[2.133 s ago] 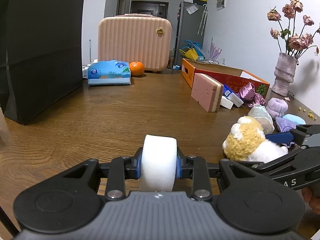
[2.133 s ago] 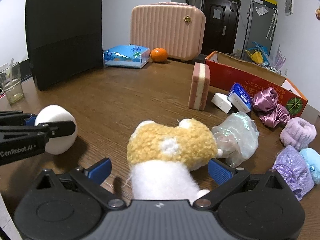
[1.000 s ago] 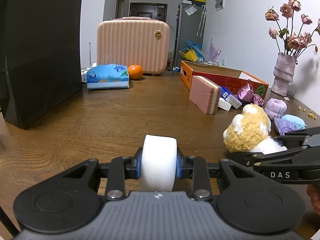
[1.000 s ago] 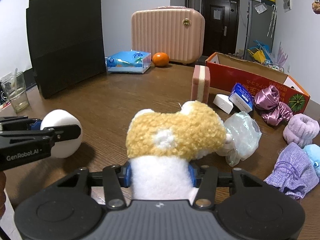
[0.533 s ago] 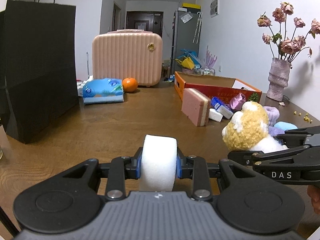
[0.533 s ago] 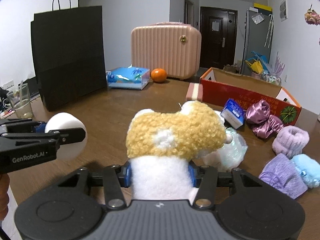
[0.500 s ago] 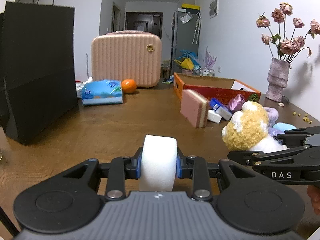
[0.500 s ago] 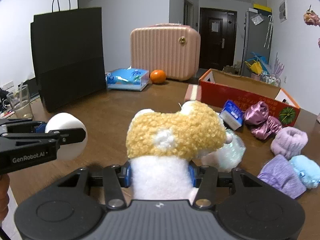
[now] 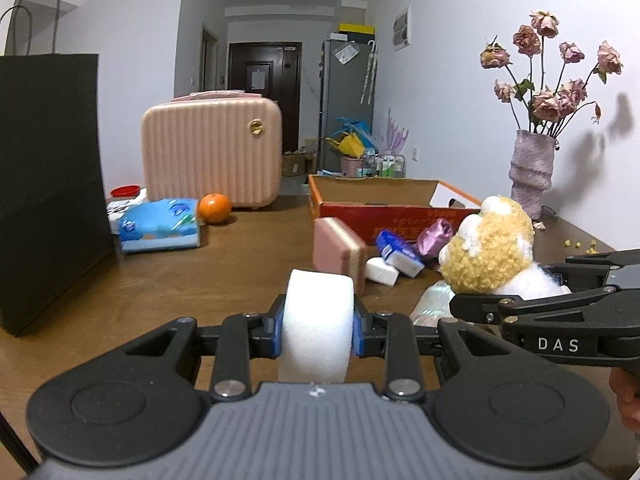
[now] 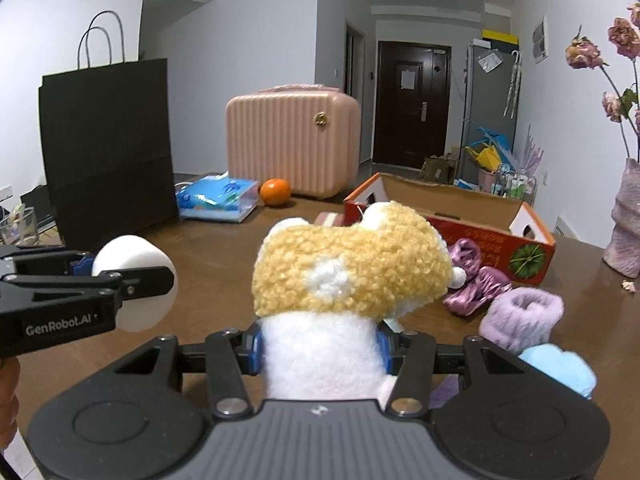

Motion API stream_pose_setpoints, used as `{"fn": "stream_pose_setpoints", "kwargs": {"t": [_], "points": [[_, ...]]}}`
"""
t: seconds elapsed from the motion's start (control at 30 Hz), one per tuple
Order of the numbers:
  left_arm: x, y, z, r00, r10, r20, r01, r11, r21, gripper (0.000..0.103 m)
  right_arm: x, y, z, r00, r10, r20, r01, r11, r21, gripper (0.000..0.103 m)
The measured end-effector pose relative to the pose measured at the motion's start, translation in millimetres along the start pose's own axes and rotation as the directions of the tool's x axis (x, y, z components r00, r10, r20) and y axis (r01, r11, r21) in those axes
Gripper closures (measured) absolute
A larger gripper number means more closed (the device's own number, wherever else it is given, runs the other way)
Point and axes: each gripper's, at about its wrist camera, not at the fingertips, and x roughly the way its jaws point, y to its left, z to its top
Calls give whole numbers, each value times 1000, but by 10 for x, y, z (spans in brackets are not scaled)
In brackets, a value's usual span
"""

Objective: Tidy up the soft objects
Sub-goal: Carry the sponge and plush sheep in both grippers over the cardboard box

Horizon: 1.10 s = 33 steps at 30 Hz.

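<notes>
My left gripper (image 9: 318, 330) is shut on a white round sponge (image 9: 318, 320), squeezed between its blue pads above the wooden table (image 9: 168, 280). My right gripper (image 10: 320, 350) is shut on the white body of a yellow and white plush toy (image 10: 348, 268), also held off the table. From the right wrist view the sponge (image 10: 136, 280) and left gripper hang at the left; the left wrist view has the plush (image 9: 490, 248) at its right. An open orange cardboard box (image 10: 452, 216) stands beyond. A pink sponge block (image 9: 338, 252) stands upright before it.
A black paper bag (image 10: 108, 152) stands at the left, a pink suitcase (image 10: 292, 140), an orange (image 10: 275, 191) and a blue tissue pack (image 10: 218, 198) at the back. Purple satin scrunchies (image 10: 472, 280), a lilac cuff (image 10: 520, 318), a blue soft item (image 10: 556, 364) and a vase (image 9: 532, 172) sit on the right.
Both grippers have risen and moved forward with the sponge and the plush still held. The table sits lower in both views and the box and suitcase look nearer.
</notes>
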Motion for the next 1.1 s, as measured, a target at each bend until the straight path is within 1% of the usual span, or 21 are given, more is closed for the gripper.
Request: {"fn": "stream_pose_setpoints", "kwargs": {"t": [0.43, 0.77, 1.0, 1.1], "points": [[390, -373, 339, 999, -29, 16, 29, 999, 37, 73, 105, -521, 131, 998, -49, 48, 47, 998, 39, 54], [825, -619, 579, 999, -39, 20, 38, 998, 42, 73, 354, -916, 279, 993, -88, 82, 82, 994, 72, 54], [1139, -760, 759, 998, -48, 35, 47, 999, 27, 73, 544, -1138, 398, 990, -109, 95, 102, 992, 68, 54], [1257, -827, 826, 998, -49, 42, 47, 998, 37, 73, 605, -1260, 477, 987, -116, 110, 108, 992, 72, 54]]}}
